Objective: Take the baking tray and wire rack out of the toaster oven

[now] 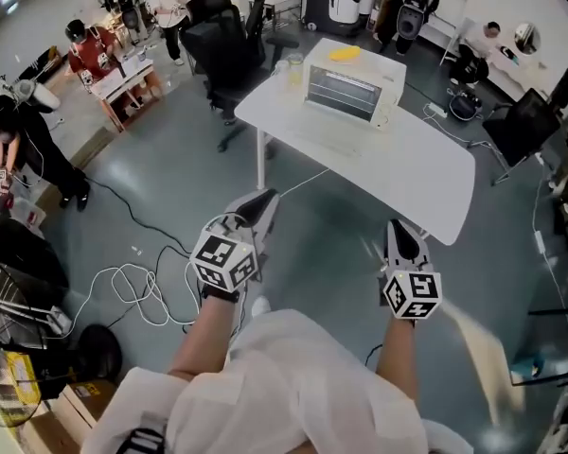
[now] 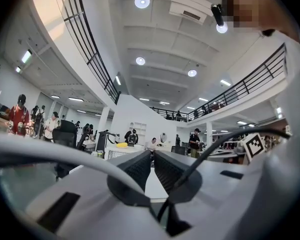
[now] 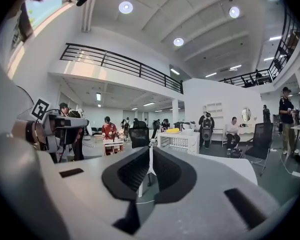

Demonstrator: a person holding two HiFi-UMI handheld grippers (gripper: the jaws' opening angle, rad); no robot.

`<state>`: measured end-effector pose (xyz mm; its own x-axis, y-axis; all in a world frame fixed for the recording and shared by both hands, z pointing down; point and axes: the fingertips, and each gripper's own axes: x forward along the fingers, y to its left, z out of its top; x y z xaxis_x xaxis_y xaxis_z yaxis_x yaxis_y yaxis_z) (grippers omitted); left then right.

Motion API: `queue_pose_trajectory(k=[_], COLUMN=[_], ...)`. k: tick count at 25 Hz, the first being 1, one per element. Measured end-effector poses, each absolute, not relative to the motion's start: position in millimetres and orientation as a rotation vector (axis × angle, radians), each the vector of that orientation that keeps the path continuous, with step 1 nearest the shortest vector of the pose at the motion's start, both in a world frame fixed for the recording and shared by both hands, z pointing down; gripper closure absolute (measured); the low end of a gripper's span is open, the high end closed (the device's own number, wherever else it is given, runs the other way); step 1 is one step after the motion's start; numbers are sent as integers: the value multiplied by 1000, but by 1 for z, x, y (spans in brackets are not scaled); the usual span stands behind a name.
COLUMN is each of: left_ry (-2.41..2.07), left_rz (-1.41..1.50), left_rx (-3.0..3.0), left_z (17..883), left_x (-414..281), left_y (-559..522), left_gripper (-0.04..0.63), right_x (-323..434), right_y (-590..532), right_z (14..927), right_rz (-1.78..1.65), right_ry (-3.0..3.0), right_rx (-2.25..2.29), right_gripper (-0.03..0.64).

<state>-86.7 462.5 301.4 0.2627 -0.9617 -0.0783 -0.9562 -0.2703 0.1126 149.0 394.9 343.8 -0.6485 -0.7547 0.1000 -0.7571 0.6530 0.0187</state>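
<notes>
On the table sits the toaster oven; left claw, right claw closed, empty.

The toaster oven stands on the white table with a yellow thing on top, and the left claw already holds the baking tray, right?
Not quite. The left claw holds nothing: the left gripper view shows its jaws shut and bare. The toaster oven does stand on the white table, with a yellow thing on top.

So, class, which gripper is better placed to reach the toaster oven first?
Right, slightly. The right gripper hangs at the white table's near edge, roughly in line with the toaster oven; the left gripper hangs over floor beside the table's corner. Both are far off, jaws together.
</notes>
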Motion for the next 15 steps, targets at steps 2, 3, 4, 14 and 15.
queue_pose_trajectory(k=[2,3,4,14,15], left_ry=[-1867,-1864,-1859,-1821,-1812], left_rz=[-200,-199,-197,-217,-211], left_rx=[2460,2461,2464,2488,2490], left_z=[306,308,310,307,309], left_x=[-92,-96,-100,-182,-192], left_y=[442,431,420,292,280], left_gripper=[574,574,574,574,574], right_x=[143,139,135,61,51], right_y=[376,366,356,237,225], right_z=[350,353,354,342,344], right_rz=[49,53,56,26,34], right_ry=[-2755,-2750,-2746,-2715,-2712], right_rx=[1268,1269,1273,1335,1344], right_gripper=[595,595,594,594,594])
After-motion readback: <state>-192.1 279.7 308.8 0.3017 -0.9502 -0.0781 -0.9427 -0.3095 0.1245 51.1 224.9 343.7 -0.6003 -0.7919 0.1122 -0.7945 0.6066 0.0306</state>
